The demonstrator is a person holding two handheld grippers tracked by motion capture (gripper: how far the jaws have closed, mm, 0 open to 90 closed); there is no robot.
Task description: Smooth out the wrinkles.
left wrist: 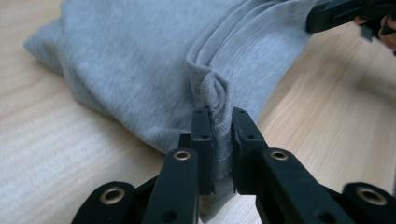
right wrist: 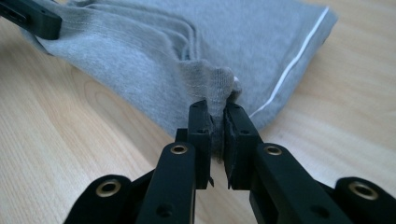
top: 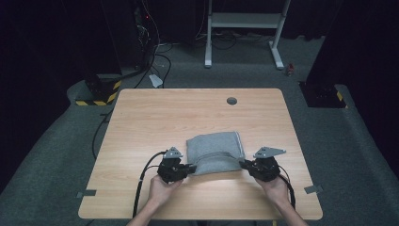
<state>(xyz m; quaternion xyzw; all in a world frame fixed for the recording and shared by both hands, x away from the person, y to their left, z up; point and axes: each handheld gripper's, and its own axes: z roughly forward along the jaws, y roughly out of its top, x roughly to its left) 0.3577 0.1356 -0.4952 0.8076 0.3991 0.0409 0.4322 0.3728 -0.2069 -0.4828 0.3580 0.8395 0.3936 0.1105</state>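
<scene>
On the near half of the wooden desk (top: 141, 127) lies a folded grey cloth (top: 215, 151), and both hands are at it: the left gripper (top: 188, 168) has its jaws pinched tight on the cloth's near-left corner, while the right gripper (top: 244, 164) clamps the near-right corner, fabric bunched between each pair.

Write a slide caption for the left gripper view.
Left gripper shut on a bunched edge of the folded grey garment on the wooden table.
</scene>
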